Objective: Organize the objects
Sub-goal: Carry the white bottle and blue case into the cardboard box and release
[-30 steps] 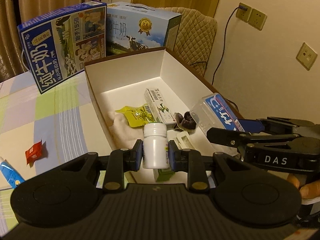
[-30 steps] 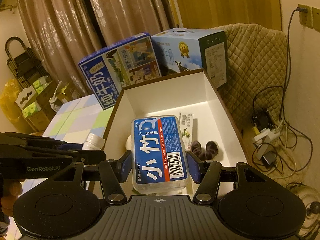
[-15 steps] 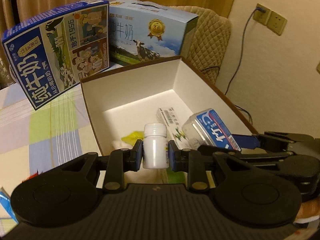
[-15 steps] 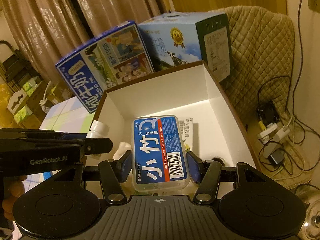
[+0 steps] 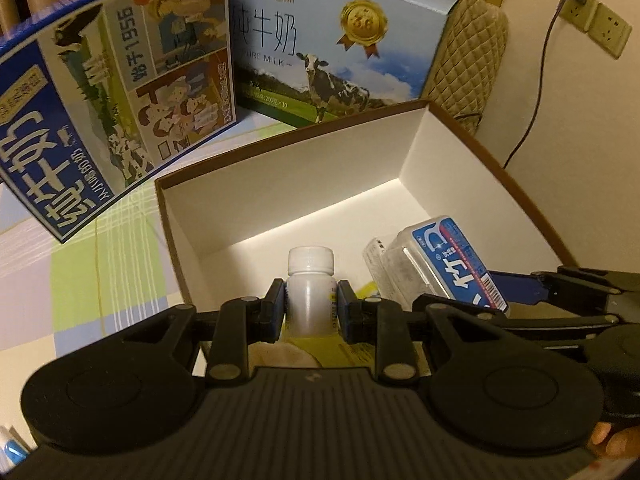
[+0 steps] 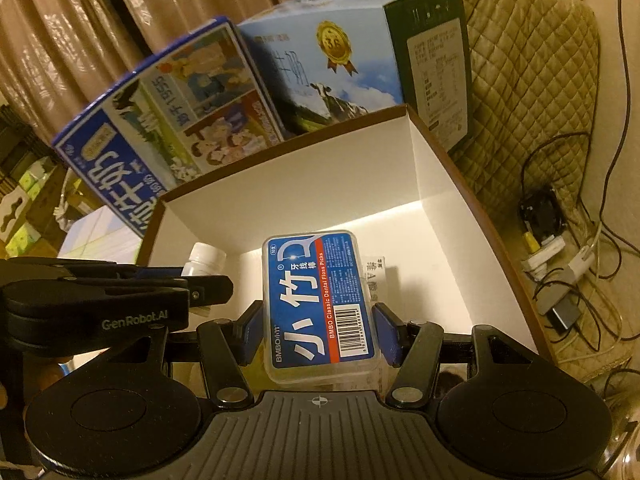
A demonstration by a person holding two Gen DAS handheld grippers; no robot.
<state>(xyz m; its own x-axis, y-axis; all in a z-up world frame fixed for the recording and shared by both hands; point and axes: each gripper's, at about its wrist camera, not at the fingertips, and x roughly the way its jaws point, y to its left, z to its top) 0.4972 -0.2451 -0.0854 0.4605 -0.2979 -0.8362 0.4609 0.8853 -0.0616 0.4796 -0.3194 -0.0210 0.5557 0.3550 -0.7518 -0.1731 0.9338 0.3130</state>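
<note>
- The left gripper (image 5: 311, 312) has its fingers pinched on a white pill bottle (image 5: 310, 292), upright, cap clear above the pads. Compared with a second ago it has travelled forward over the near rim of the open white box (image 5: 280, 184), so the bottle now hangs inside the box's outline, toward the left wall.
- The right gripper (image 6: 318, 334) clamps a clear case of dental floss picks (image 6: 320, 300) by its long sides, blue label up. It too has advanced: the case now sits over the box floor, just beside the bottle and apart from it.
- Under the grippers, a yellow-green packet (image 5: 320, 344) and a pale cloth (image 5: 280, 354) lie at the box's near end; a flat white carton (image 6: 376, 272) lies on the floor beyond the case. The far half of the floor shows bare.
- Behind the far rim stand two milk cartons, a dark blue one (image 5: 100, 100) at the left and a sky-blue one (image 5: 328, 44) at the right.
- Judgement: both carries are nearly over; the likely next step is lowering and releasing onto the open floor. The bottle may topple if let go from height.
</note>
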